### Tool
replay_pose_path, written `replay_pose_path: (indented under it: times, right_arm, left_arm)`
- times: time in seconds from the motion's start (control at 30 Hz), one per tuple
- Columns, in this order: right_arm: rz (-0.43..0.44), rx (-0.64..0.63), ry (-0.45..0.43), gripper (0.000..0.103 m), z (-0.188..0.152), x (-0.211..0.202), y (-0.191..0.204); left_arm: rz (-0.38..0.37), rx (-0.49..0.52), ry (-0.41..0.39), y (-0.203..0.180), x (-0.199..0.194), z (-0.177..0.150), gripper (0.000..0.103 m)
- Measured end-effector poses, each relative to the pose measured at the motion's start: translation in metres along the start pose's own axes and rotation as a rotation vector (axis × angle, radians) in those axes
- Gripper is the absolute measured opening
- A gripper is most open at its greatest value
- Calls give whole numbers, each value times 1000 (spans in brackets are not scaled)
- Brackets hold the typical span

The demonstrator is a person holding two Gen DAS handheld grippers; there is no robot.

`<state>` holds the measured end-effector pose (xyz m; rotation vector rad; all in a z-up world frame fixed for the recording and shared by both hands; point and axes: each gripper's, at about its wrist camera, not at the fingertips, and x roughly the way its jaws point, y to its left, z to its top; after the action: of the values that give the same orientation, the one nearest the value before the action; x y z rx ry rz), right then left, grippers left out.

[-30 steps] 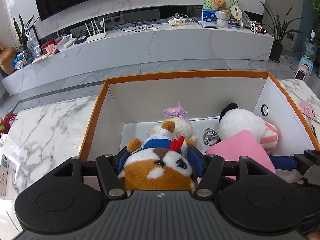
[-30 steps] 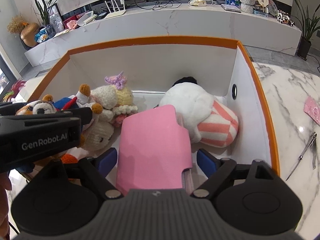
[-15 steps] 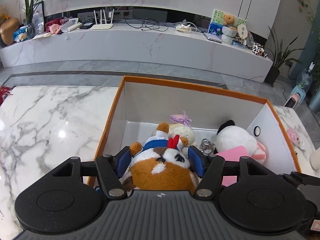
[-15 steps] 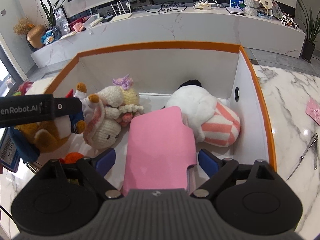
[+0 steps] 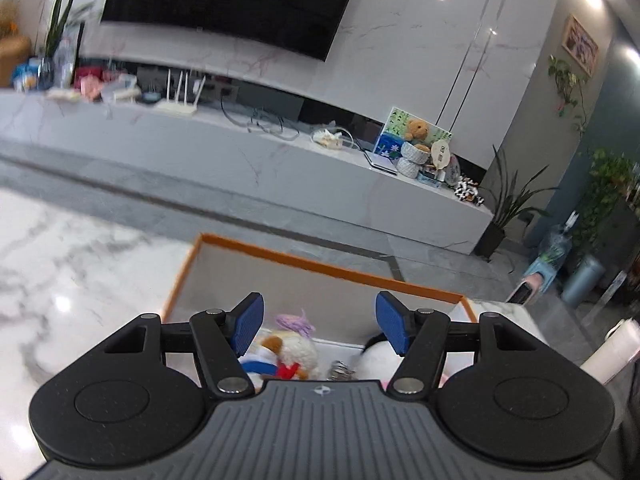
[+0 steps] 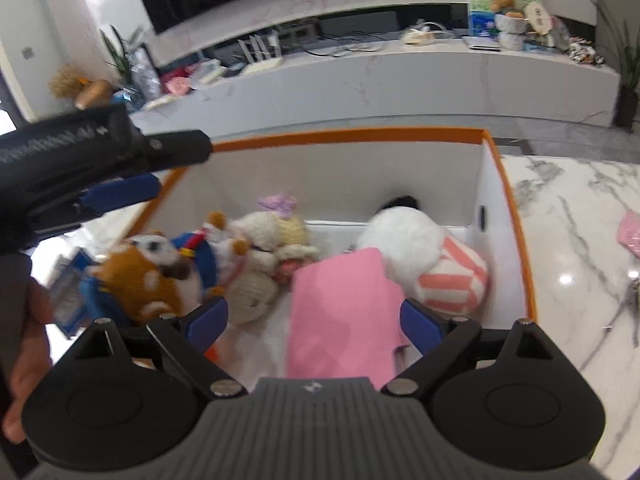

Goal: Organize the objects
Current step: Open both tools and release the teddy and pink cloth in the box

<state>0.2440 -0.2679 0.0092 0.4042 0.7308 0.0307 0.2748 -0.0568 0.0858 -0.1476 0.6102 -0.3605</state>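
An orange-rimmed white box holds soft toys. A brown and white plush lies at its left end, free of any gripper. Beside it are a cream crochet doll with a purple bow, a white plush with striped trousers and a pink cloth. My left gripper is open and empty, raised above the box; it also shows in the right wrist view. My right gripper is open over the pink cloth, its fingers apart from it.
The box stands on a white marble table. Small metal tools and a pink item lie on the table to the right. A long marble TV bench with clutter runs behind.
My left gripper has opened and let go of the brown and white plush, which now lies in the box. The left gripper has lifted and tilted up. The right gripper barely moved.
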Motion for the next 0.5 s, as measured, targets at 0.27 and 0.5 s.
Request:
replay_pose_path:
  times: [0.27, 0.5]
  right_arm:
    - [251, -130, -46, 94, -1, -27, 30]
    - [299, -267, -59, 98, -8, -28, 66]
  left_arm:
    - [108, 25, -77, 9, -32, 10, 78]
    - [135, -48, -110, 29, -43, 17, 80]
